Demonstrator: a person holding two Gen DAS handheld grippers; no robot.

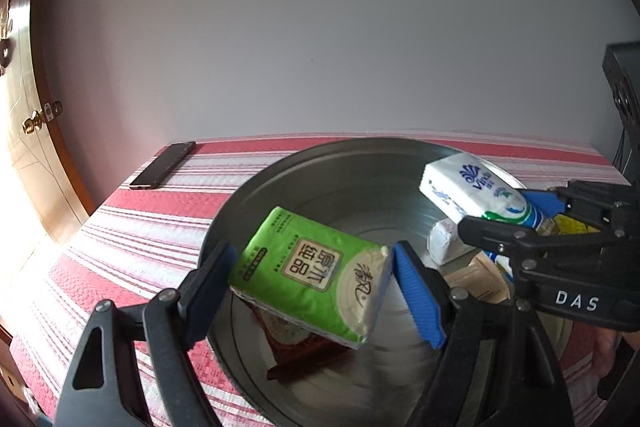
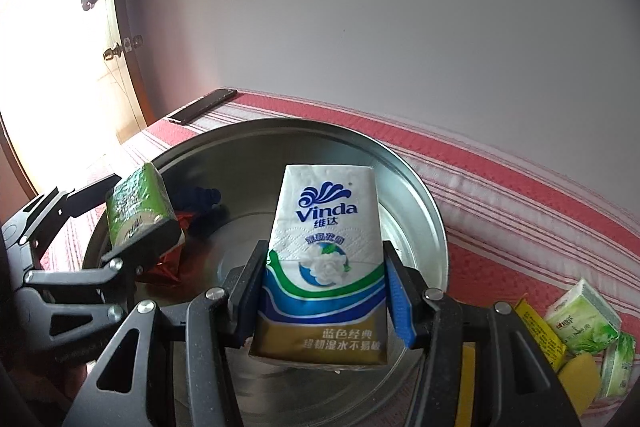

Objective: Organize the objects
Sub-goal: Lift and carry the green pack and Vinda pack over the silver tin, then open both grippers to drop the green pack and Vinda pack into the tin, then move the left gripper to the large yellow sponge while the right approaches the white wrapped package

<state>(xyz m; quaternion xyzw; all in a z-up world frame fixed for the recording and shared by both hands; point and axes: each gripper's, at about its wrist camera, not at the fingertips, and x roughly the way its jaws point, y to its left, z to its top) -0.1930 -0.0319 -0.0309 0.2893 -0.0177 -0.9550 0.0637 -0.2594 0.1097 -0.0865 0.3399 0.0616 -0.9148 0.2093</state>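
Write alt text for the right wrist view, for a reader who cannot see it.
The right tongs grip a white and blue Vinda tissue pack upright above a round metal tray on a red striped cloth. At left, the left tongs hold a green tissue pack over the tray; more small packs lie at right.
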